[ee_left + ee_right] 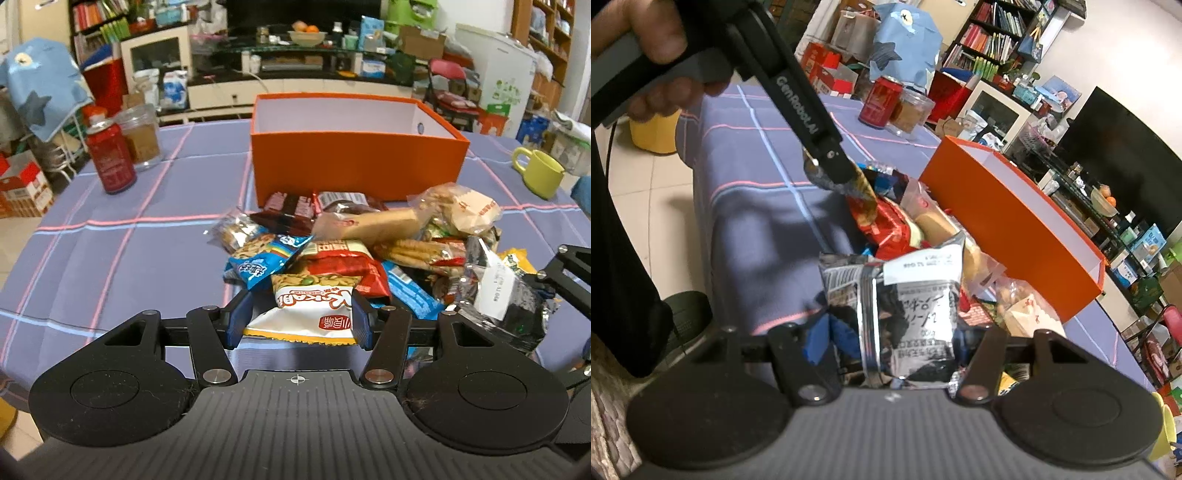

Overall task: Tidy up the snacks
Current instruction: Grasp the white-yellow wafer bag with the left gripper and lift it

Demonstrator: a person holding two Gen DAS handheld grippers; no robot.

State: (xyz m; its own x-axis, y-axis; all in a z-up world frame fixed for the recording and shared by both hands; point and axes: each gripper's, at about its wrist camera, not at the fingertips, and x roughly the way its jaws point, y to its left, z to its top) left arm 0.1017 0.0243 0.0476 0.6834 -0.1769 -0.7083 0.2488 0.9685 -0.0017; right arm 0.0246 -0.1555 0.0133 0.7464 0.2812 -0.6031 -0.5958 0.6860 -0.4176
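A pile of snack packets (369, 240) lies on the blue checked tablecloth in front of an open, empty orange box (354, 166). My left gripper (298, 317) is shut on a white and yellow packet printed with beans (310, 306), held just above the near side of the pile. My right gripper (897, 343) is shut on a silver and black foil packet (908, 314) over the pile's right side. That foil packet (506, 295) also shows in the left wrist view. In the right wrist view the left gripper (846, 181) hangs over the pile, with the orange box (1015, 221) beyond it.
A red can (109, 155) and a glass jar (142, 133) stand at the table's far left. A yellow-green mug (541, 173) sits at the right. A person's hand (661, 37) holds the left gripper's handle. Shelves and a TV stand crowd the room behind.
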